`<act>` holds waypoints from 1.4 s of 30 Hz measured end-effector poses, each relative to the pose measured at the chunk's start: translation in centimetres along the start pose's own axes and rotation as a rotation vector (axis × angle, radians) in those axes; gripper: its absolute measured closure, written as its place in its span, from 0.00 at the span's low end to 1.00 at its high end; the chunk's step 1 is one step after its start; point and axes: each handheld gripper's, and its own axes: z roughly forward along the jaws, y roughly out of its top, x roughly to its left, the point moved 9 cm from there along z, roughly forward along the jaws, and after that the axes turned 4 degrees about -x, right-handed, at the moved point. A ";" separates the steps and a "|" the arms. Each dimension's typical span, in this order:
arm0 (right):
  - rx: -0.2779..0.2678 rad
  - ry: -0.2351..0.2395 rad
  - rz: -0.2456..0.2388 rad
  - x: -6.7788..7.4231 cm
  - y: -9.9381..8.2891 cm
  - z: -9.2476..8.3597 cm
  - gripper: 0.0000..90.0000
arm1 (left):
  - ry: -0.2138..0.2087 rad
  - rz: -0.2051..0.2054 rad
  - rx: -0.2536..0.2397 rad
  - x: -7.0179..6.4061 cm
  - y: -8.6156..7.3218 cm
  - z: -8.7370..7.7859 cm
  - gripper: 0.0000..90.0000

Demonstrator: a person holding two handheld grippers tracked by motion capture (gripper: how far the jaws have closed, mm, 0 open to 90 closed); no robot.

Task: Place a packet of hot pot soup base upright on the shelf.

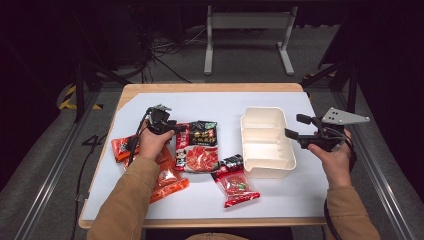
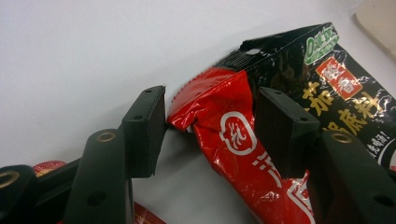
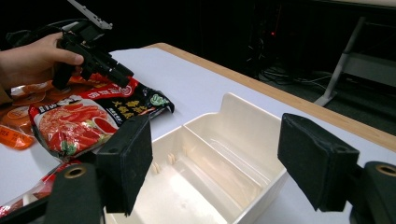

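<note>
Left tongs (image 2: 210,126) stand spread around the top corner of a red sauce packet (image 2: 233,154), one black pad on each side of it and neither pressing yet; the packet lies on the table between them, just beside the person's left hand (image 1: 150,142). That straddling pose suits a pinch on the crimped edge, the stiffest place to lift a floppy pouch. Right tongs (image 3: 215,158) are spread too and pinch nothing; they hang just beside the near end of the cream divided bin (image 3: 219,163), probably waiting to steady it or to take a packet.

Under the red packet lies a larger black-and-red packet (image 1: 198,147), overlapping it, which may be why the tongs come in at the free corner. Its face carries a picture of a red soup, yellow Chinese characters and a green round badge at the top; the small print is too fine to read. The red packet shows a white apple-shaped logo with characters inside it.

Orange packets (image 1: 167,177) sit under the left forearm, and a small red packet (image 1: 235,186) lies near the bin's front corner, all on the white table (image 1: 210,102).
</note>
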 end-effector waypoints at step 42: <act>0.019 -0.011 0.001 -0.2 -0.1 -0.1 0.30 | -0.023 -0.106 -0.025 -2.2 1.3 -1.5 0.95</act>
